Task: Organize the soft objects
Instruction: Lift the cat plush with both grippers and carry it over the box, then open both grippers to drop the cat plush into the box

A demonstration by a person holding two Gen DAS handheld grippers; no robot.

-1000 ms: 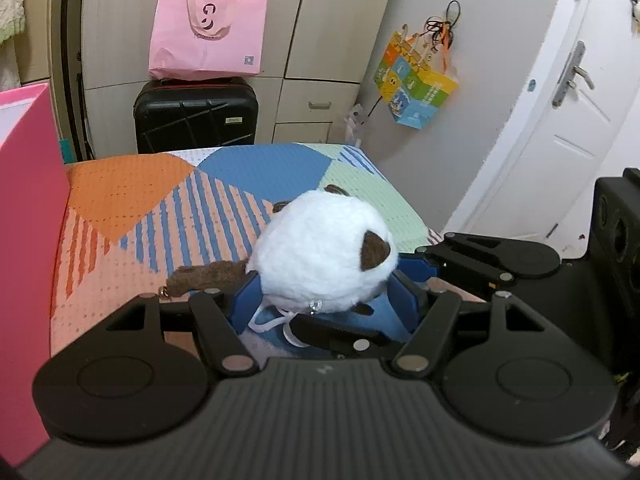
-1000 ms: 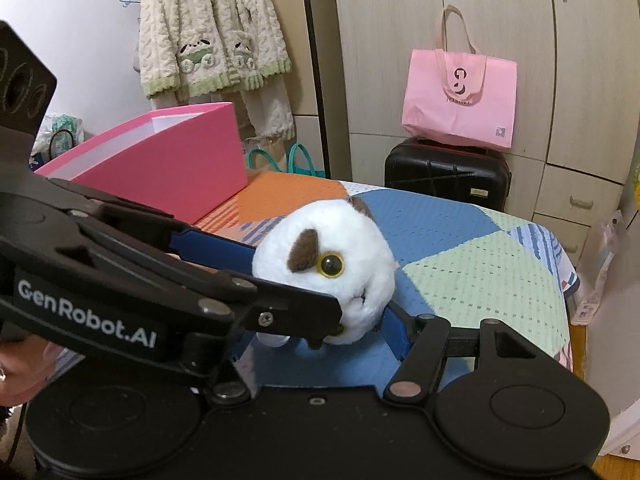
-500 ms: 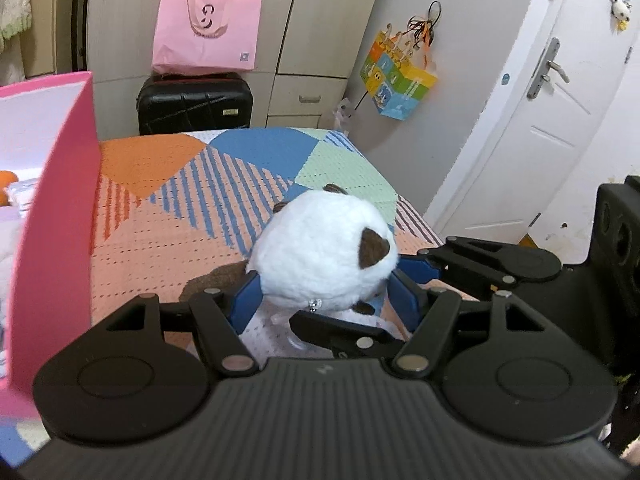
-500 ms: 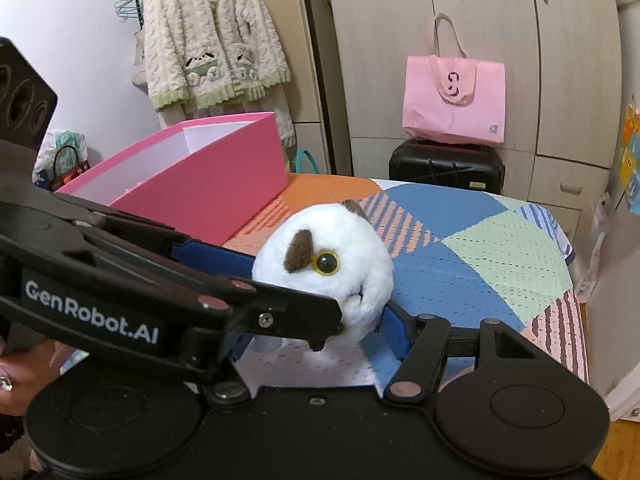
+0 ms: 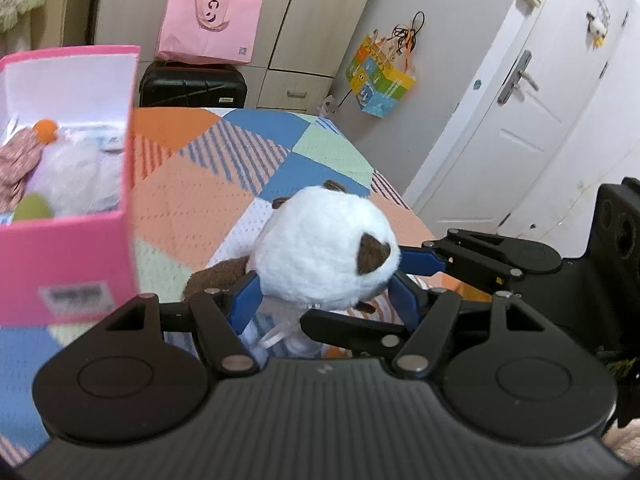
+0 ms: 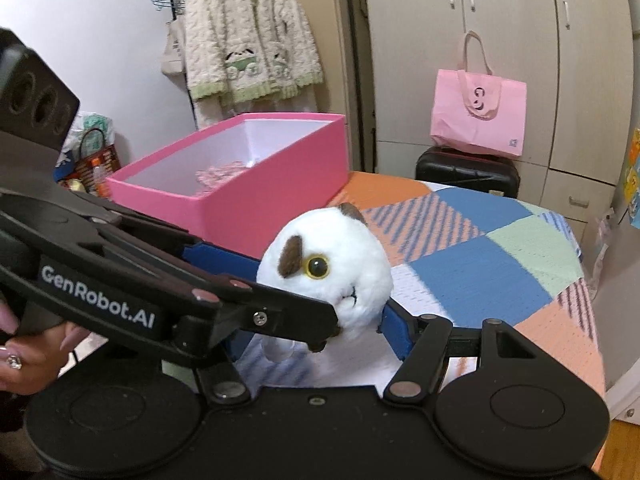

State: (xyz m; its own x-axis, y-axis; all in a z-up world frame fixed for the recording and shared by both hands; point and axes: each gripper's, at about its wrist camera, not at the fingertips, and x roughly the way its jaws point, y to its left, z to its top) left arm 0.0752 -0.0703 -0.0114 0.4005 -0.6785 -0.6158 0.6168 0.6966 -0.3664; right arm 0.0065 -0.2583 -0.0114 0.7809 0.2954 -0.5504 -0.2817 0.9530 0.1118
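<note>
A white plush toy with brown ears and a yellow eye is held up above a bed covered in a patchwork blanket of orange, blue and green. Two hand-held tools grip it together. The left tool closes its blue fingers on either side of the toy's round head, seen from behind in the left wrist view. The right tool clamps the same toy from the other side, its right blue finger pressed into the fur; the right wrist view shows the toy's face. The left tool's black frame crosses the lower left of that view. To the left of the toy an open pink box sits on the bed, with other soft things lying inside it. Part of a person's hand shows at the left edge. Behind the bed stand a black suitcase with a pink tote bag on top, and a cream cardigan hangs on the wall.
</note>
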